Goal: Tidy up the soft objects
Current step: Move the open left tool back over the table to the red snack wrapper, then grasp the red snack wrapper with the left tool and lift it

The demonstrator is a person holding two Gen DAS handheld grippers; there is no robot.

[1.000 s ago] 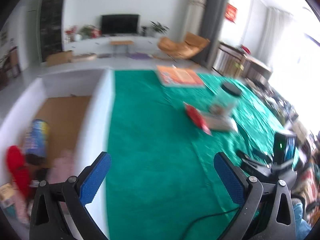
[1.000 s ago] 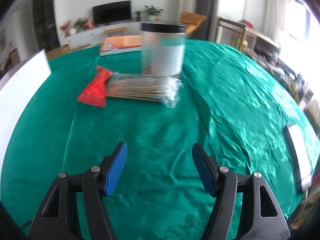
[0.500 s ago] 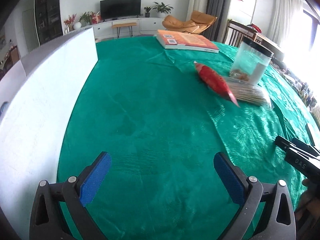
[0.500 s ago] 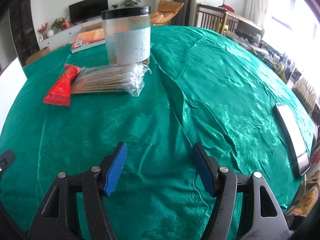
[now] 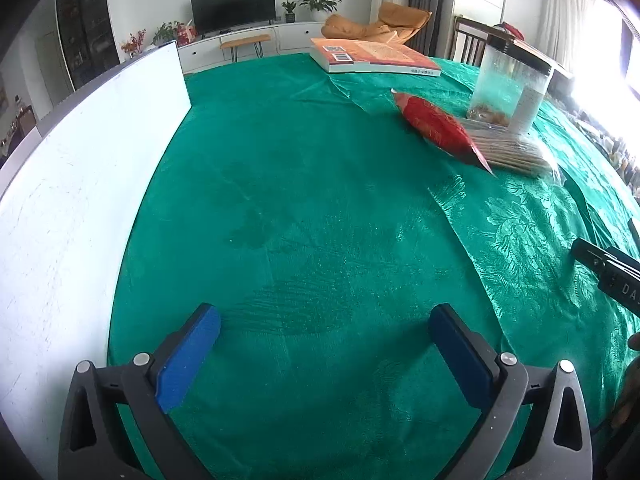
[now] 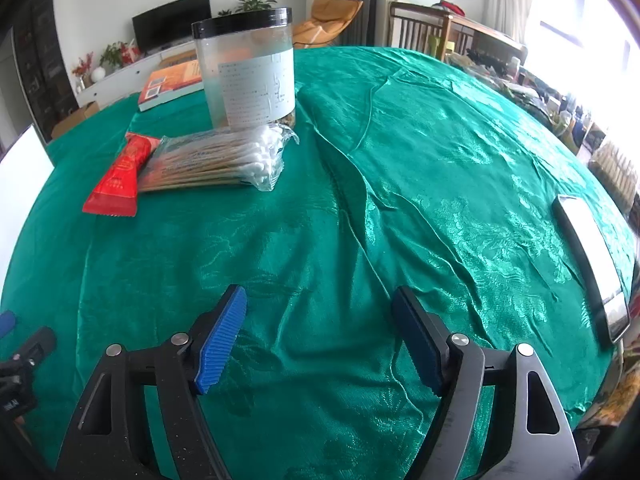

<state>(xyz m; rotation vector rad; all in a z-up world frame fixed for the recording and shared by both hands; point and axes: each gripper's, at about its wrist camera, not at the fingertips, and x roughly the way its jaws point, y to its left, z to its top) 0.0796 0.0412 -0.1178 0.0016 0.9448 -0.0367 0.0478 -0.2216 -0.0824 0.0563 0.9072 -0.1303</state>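
Left wrist: my left gripper [image 5: 324,354] has dropped low over the green tablecloth [image 5: 320,208] since a second ago; back then I was looking down into the white box [image 5: 80,208] with soft items inside, now only its outer wall shows, just left of the left finger, contents hidden. Jaws spread wide, nothing between them, same as before. Ahead and to the right, well apart from the fingers: red packet [image 5: 436,128], lying against the cotton swab bag [image 5: 508,150]. Behind both, the clear jar [image 5: 508,84] with a black lid, a thin layer of brownish bits at the bottom. Orange book [image 5: 372,58] further back. Part of my right gripper [image 5: 608,276] pokes in at the right edge.

Right wrist: right gripper [image 6: 320,340] jaws have just been opening, now wide, nothing between them, only cloth. View barely shifted from half a second ago. Ahead-left: red packet [image 6: 120,176] touching swab bag [image 6: 224,158], jar [image 6: 248,72] upright right behind the bag. Phone [image 6: 592,256] flat on the cloth far right of the right finger.
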